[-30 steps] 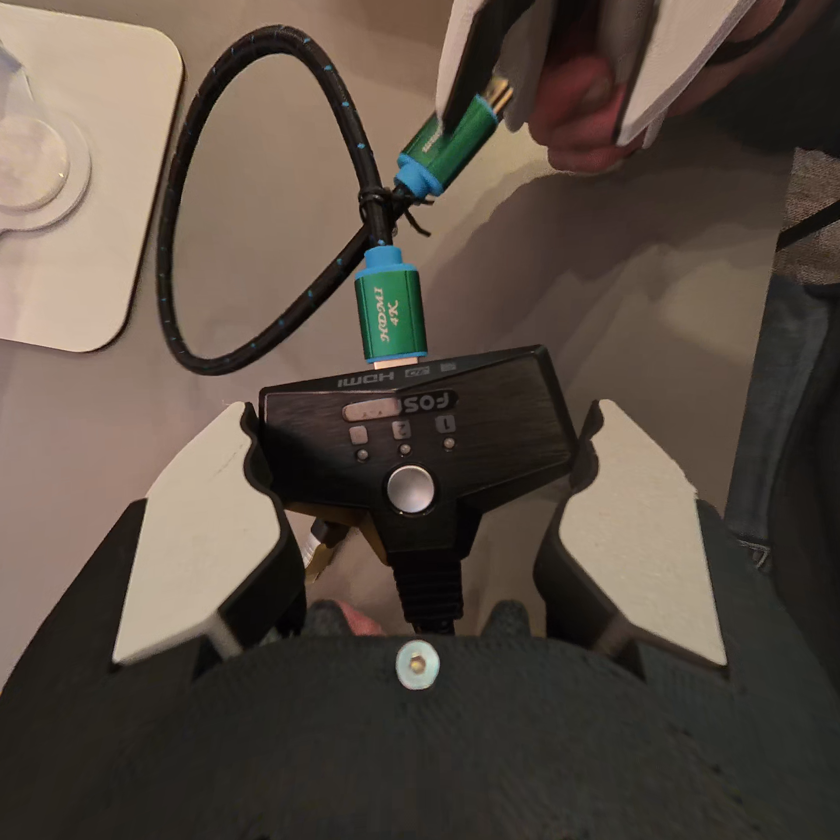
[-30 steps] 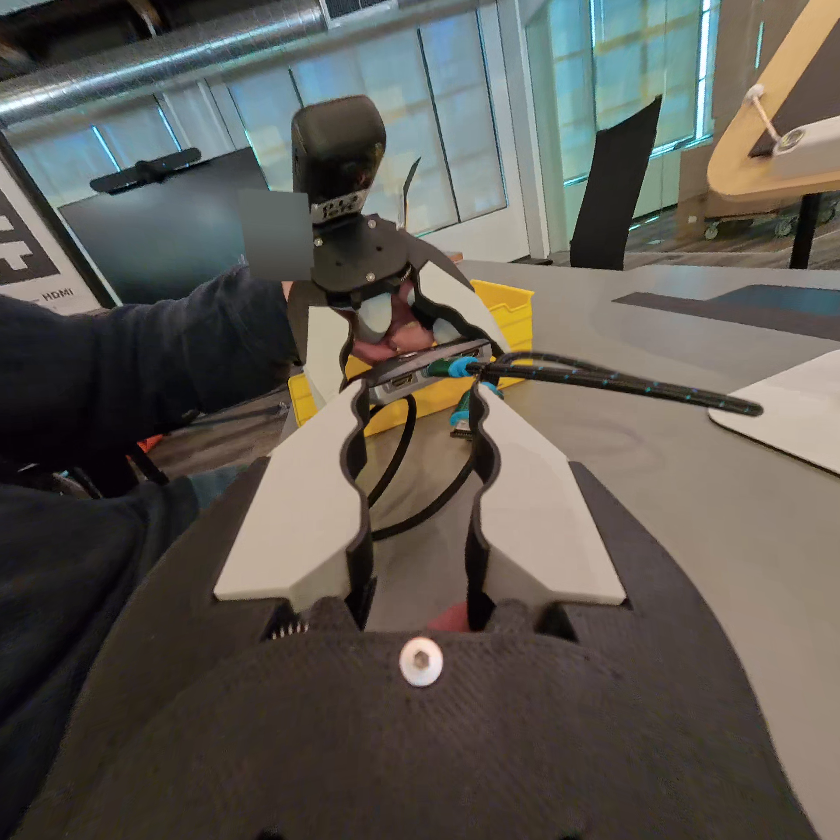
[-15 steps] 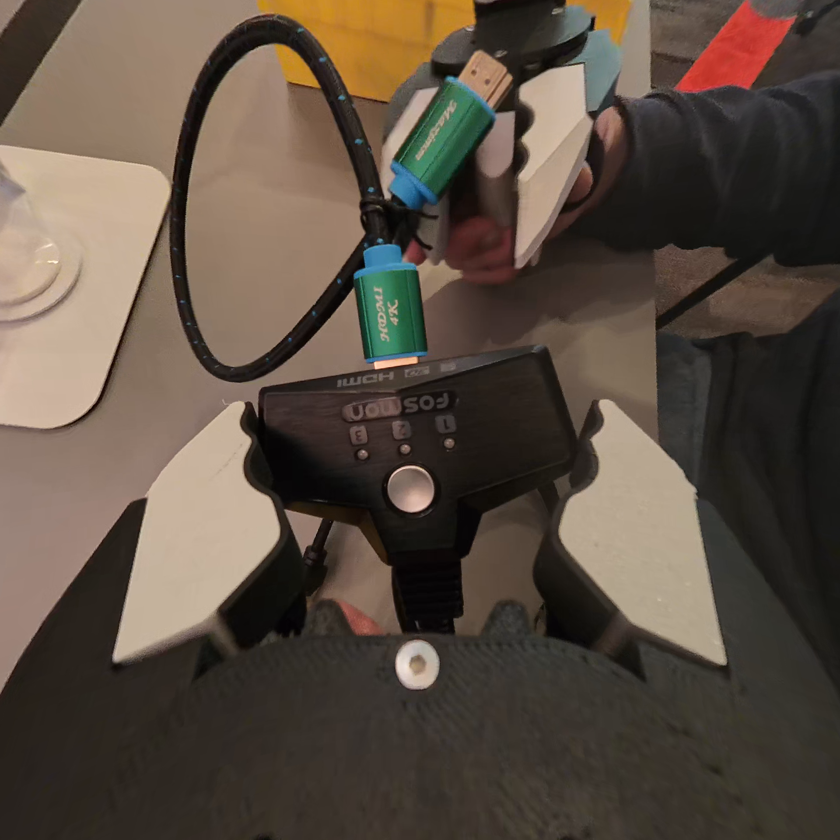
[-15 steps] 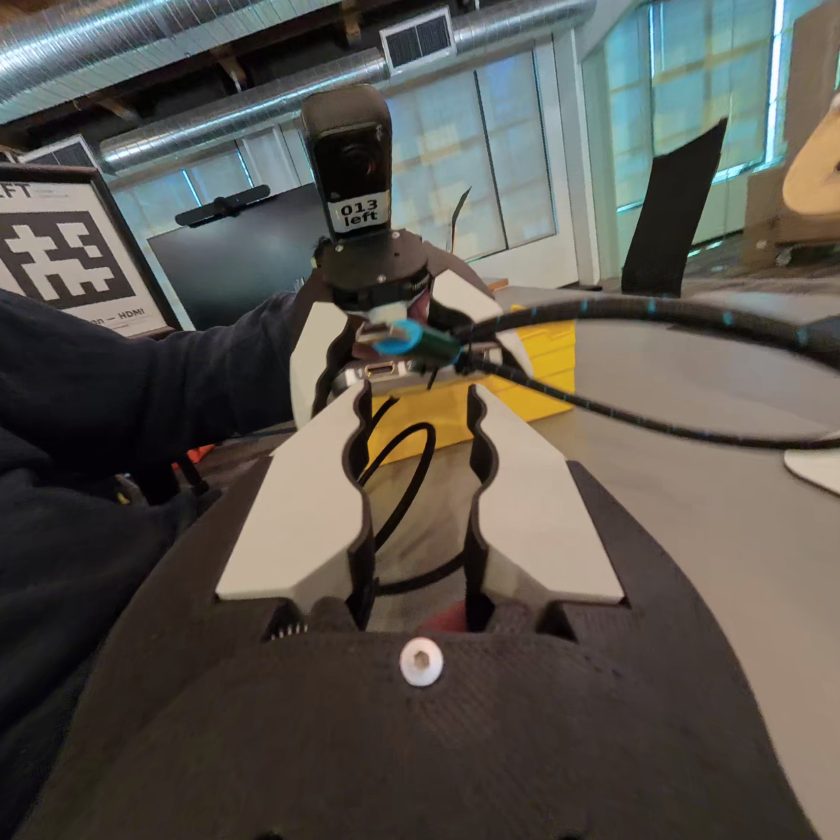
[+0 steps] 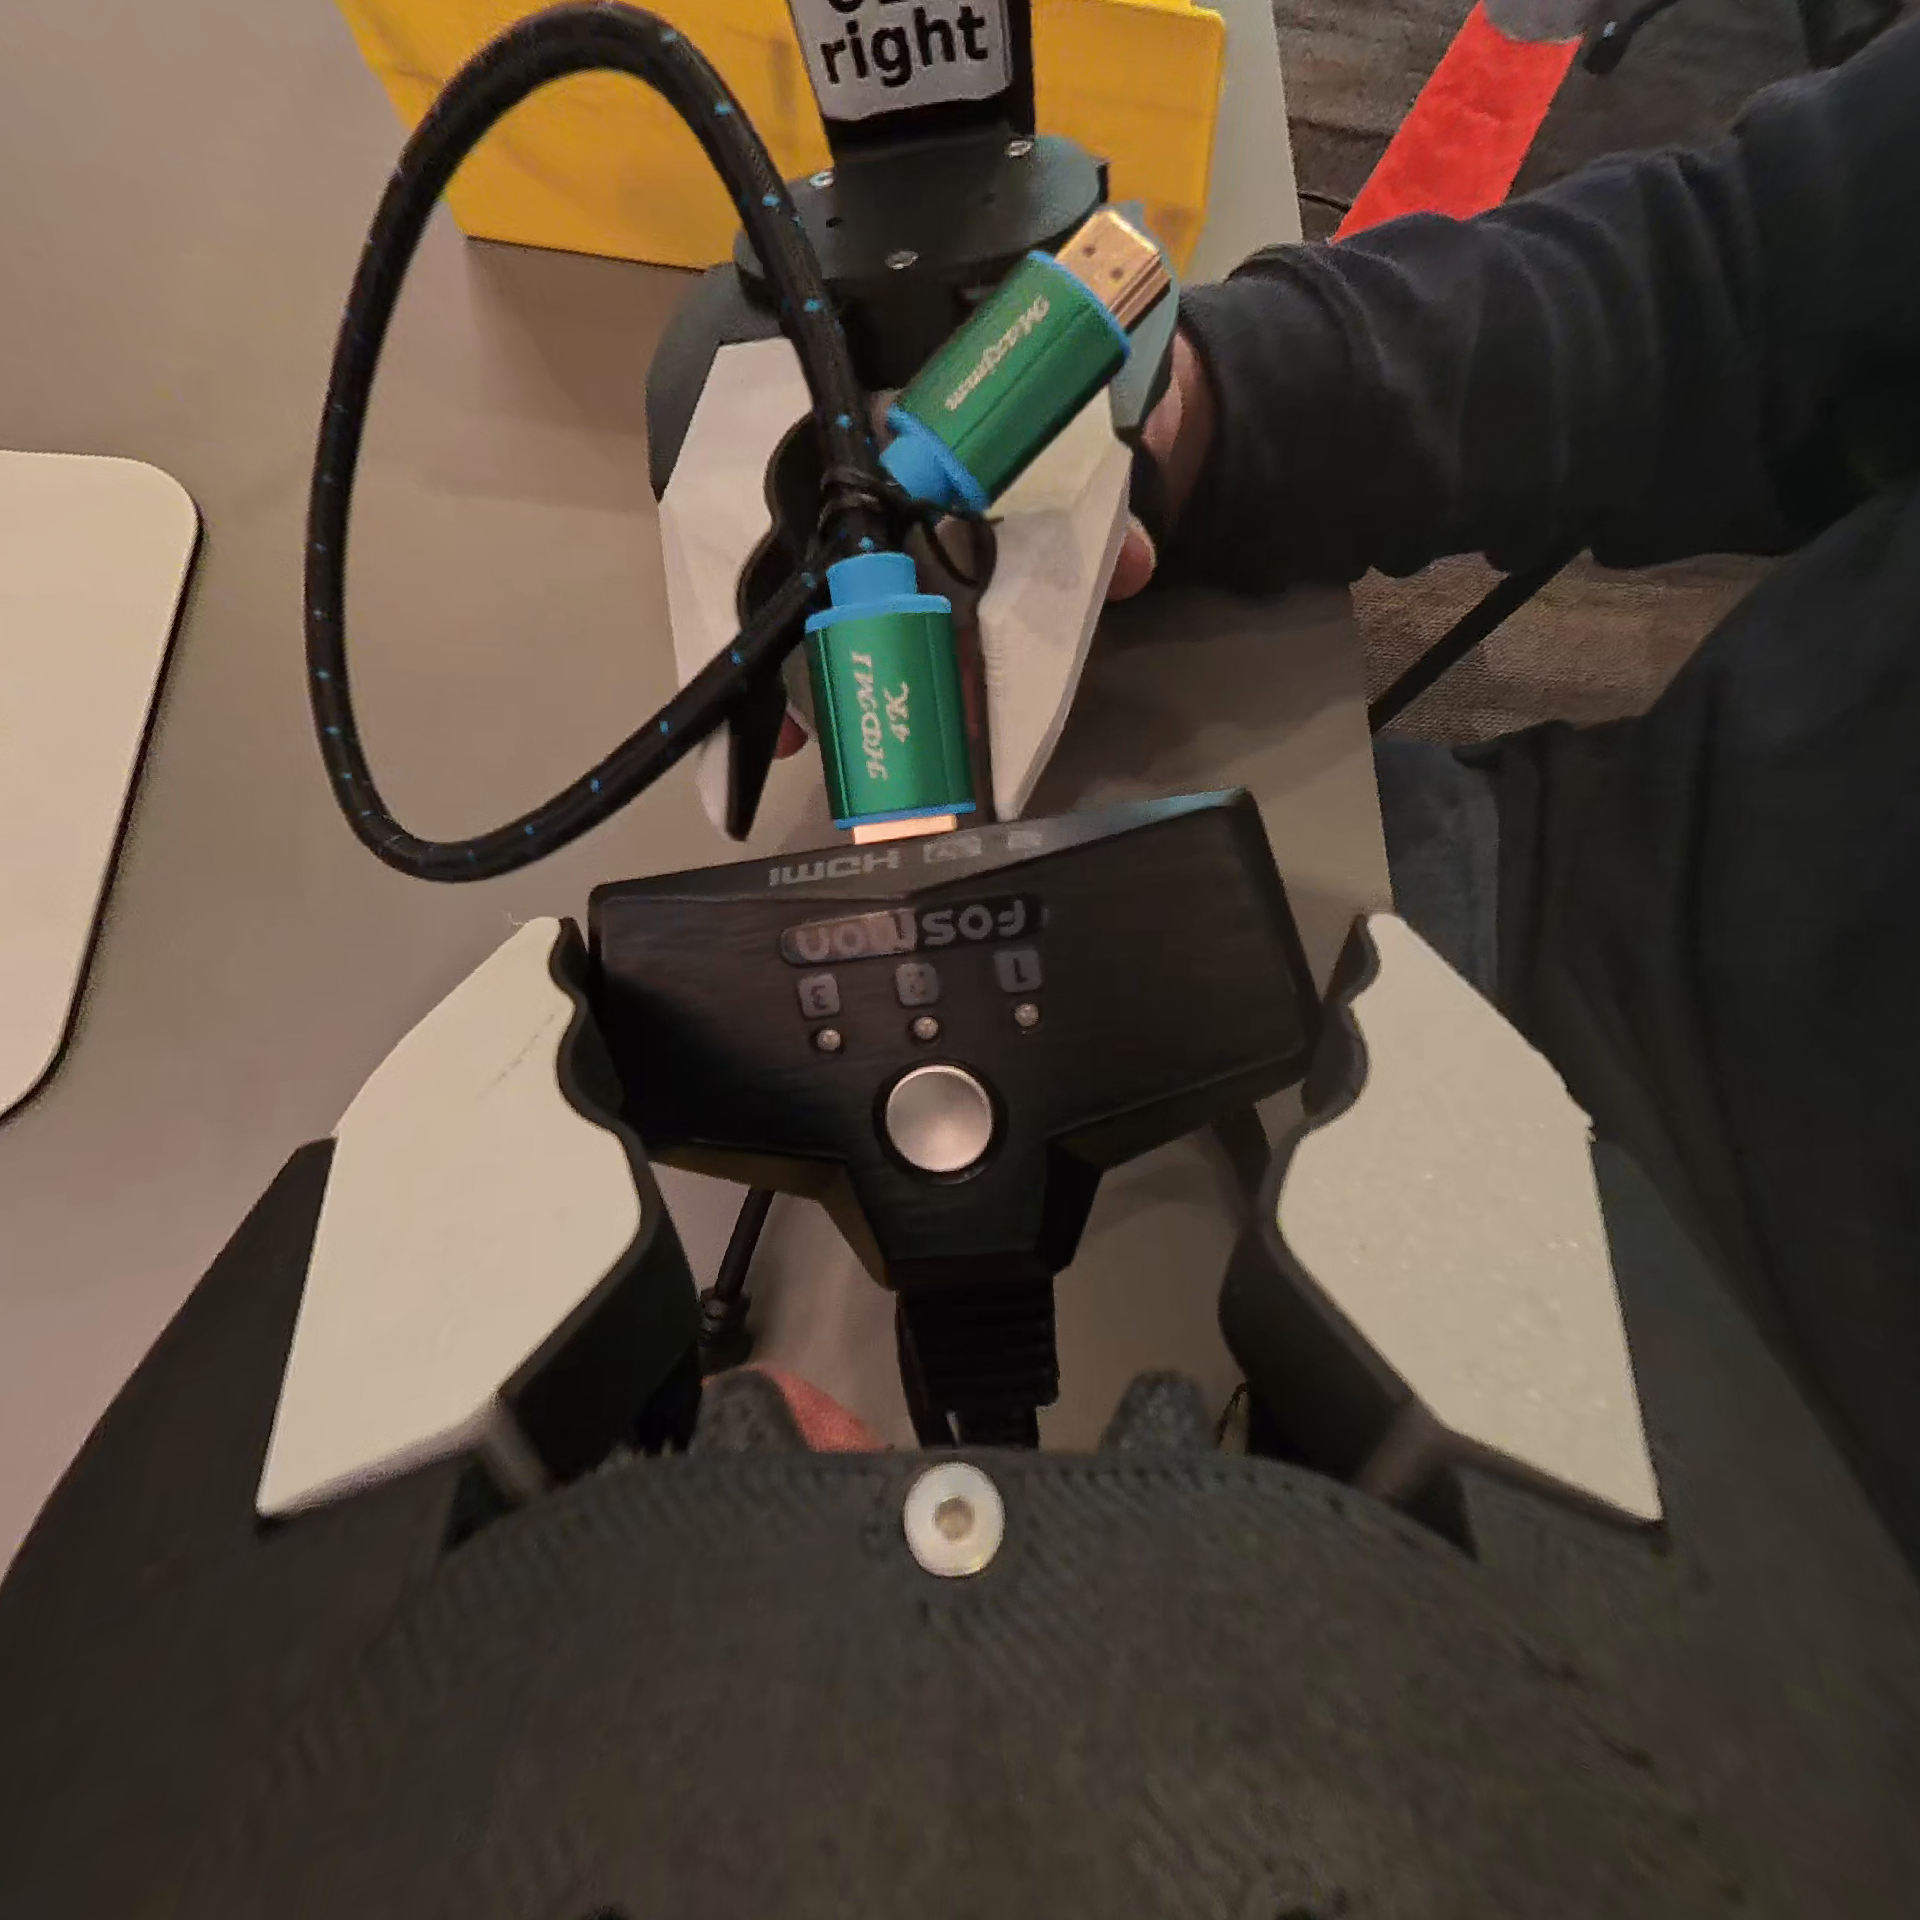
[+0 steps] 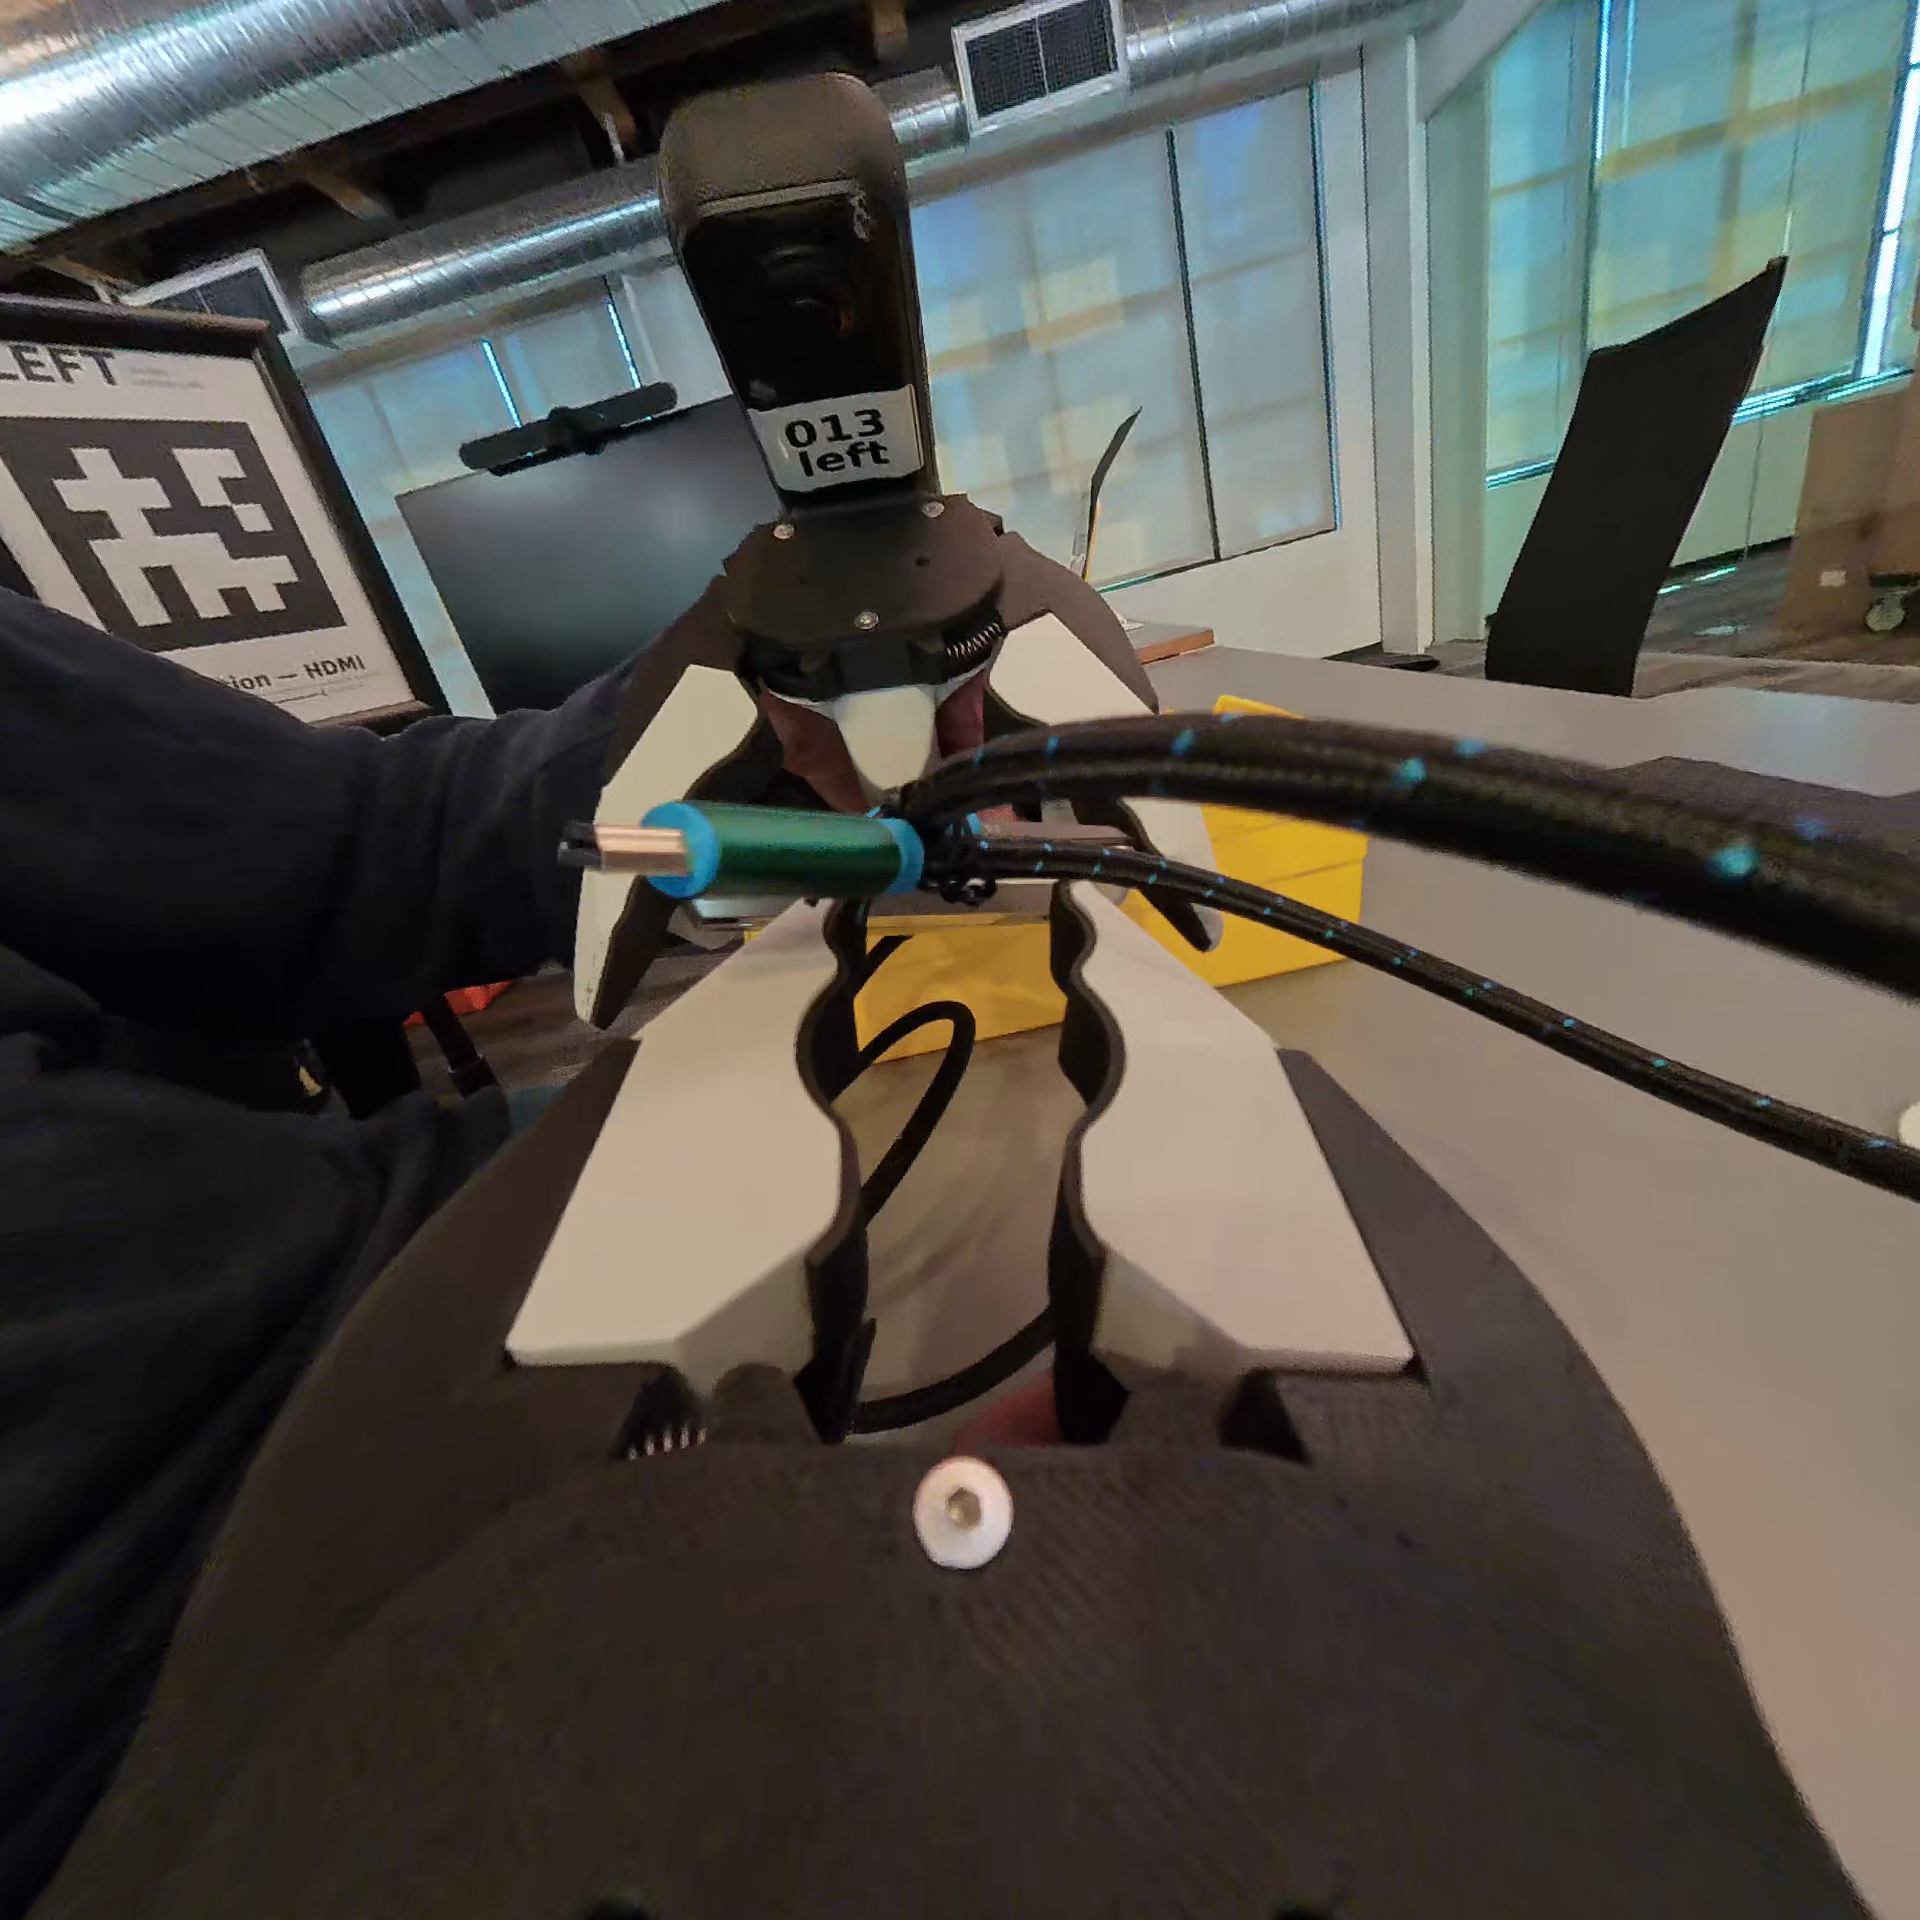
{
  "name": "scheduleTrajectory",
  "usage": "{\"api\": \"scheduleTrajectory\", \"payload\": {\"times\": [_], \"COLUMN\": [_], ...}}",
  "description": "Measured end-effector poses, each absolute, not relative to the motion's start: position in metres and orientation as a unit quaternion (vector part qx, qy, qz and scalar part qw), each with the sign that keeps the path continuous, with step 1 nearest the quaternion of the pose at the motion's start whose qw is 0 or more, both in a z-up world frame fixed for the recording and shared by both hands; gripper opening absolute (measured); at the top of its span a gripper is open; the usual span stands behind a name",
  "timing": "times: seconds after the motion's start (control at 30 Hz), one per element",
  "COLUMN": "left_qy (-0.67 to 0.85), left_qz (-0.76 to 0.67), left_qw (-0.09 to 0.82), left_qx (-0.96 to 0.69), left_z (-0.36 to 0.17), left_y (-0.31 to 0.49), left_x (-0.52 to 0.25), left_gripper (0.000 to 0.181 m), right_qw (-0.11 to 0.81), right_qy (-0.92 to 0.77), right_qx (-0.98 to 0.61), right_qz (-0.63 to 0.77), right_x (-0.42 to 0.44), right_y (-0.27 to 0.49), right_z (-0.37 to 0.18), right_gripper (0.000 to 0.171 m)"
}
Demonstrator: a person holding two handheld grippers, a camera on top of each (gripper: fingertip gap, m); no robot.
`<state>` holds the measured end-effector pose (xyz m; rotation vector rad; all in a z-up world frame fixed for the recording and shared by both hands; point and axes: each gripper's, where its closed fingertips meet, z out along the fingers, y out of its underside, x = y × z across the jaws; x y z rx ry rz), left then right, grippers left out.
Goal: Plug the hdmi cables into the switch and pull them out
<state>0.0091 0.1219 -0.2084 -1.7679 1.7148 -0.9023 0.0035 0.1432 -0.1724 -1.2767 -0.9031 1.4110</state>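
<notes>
The left claw (image 5: 951, 1029) is pinching the black HDMI switch (image 5: 935, 997) above the grey surface (image 5: 208, 727), one green plug (image 5: 894, 727) sitting in its port. The right claw (image 6: 951, 925), narrowly parted and gripping nothing, is pointing at the free green plug (image 6: 800, 850) of the looped cable (image 5: 353, 582).

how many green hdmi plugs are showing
2. One green plug is seated in the far edge of the black switch; the other hangs loose above it, in front of the right gripper. None seems hidden.
</notes>
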Motion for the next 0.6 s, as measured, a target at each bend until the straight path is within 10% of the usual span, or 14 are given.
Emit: {"api": "scheduleTrajectory", "payload": {"times": [0.6], "left_qy": [0.652], "left_qz": [-0.322], "left_qw": [0.251], "left_qx": [-0.639], "left_z": [-0.206], "left_y": [0.117], "left_x": [0.012], "left_gripper": [0.129], "right_qw": [0.505], "right_qy": [-0.39], "right_qx": [-0.485], "right_qz": [0.598], "right_x": [0.008], "right_y": [0.129], "right_z": [-0.16], "right_gripper": [0.046]}}
